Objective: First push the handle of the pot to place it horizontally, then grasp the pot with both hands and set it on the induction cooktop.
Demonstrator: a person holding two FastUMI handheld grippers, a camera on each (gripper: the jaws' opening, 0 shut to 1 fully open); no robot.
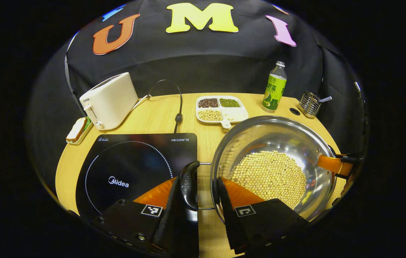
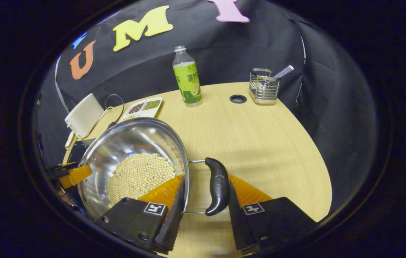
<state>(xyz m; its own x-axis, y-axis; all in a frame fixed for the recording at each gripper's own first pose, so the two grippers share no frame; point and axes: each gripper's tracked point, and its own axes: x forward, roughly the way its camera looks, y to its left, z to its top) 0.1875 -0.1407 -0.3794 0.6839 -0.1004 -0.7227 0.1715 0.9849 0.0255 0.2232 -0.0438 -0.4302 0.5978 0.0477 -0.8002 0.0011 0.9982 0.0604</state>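
On the table [image 2: 267, 139], just to the right of the induction cooktop [image 1: 131, 168], stands the steel pot [image 1: 278, 136] with a bed of pale beans [image 1: 269, 175] in its bowl, both side handles lying out level. The left hand-held gripper [image 1: 198, 197] straddles the left handle [image 1: 188, 184], its jaws set fairly narrow; one finger seems to touch the black grip while the other sits by the pot's rim, so I cannot tell whether it clamps. The right hand-held gripper [image 2: 203, 200] brackets the right handle [image 2: 217, 186] likewise, one finger touching the grip and the other against the pot wall, with a gap left. The pot has not yet reached the cooktop. The risk, as I judge it, is an uneven lift: if either side closes on the wire stem or the rim instead of the grip, the pot could tilt, spill beans, or slip and knock the cooktop's edge.
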